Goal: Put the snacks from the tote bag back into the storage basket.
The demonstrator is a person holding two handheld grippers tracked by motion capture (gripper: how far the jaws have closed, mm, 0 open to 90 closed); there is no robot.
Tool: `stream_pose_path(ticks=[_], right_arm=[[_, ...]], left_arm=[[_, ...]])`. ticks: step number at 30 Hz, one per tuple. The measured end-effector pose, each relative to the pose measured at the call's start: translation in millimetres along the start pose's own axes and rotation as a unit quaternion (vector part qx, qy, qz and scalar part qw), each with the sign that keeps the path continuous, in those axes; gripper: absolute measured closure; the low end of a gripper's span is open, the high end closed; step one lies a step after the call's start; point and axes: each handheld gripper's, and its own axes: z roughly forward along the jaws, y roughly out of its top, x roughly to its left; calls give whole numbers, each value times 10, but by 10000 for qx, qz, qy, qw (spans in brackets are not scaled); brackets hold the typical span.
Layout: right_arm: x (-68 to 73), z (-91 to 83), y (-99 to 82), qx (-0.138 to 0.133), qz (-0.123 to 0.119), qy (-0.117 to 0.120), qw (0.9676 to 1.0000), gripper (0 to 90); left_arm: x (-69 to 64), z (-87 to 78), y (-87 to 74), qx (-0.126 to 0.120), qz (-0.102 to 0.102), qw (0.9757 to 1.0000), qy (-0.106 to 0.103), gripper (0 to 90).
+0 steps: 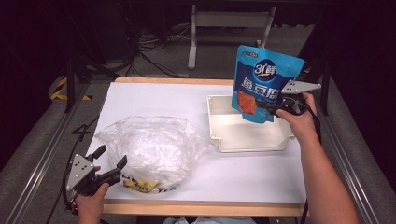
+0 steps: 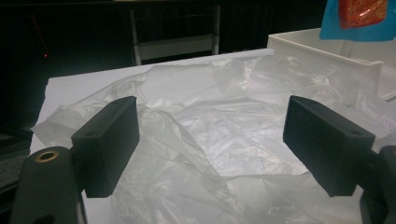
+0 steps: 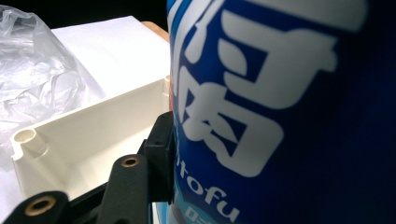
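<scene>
Blue and glossy, a fish-tofu snack pouch (image 1: 261, 84) hangs upright over the white plastic bin (image 1: 219, 135) at the far right of the worktop (image 1: 154, 100), and we hold it in the right gripper (image 1: 273, 106), whose jaws are clamped on the pouch's lower right edge. In the right gripper view the packet's bold white lettering presses against one black jaw, the bin's smooth, square-cornered wall just below. We judge the step in hand to be setting the pouch into the bin; the next move calls for lowering it inside the walls, then letting the jaws part. Our left gripper (image 1: 111, 159) waits at the near left, jaws wide apart and holding nothing, beside the crinkled, translucent plastic bag (image 1: 149, 144) slumped on the white surface.
</scene>
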Motion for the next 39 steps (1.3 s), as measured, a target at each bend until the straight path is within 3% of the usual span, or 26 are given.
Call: stream_pose_path(ticks=[18, 39], right_arm=[[103, 212, -297, 181, 47, 235, 9995, 534], [181, 453, -368, 349, 16, 610, 9975, 506]], left_arm=[[-2, 9, -5, 18, 7, 10000, 22, 193], [-3, 4, -7, 18, 23, 10000, 75, 195]])
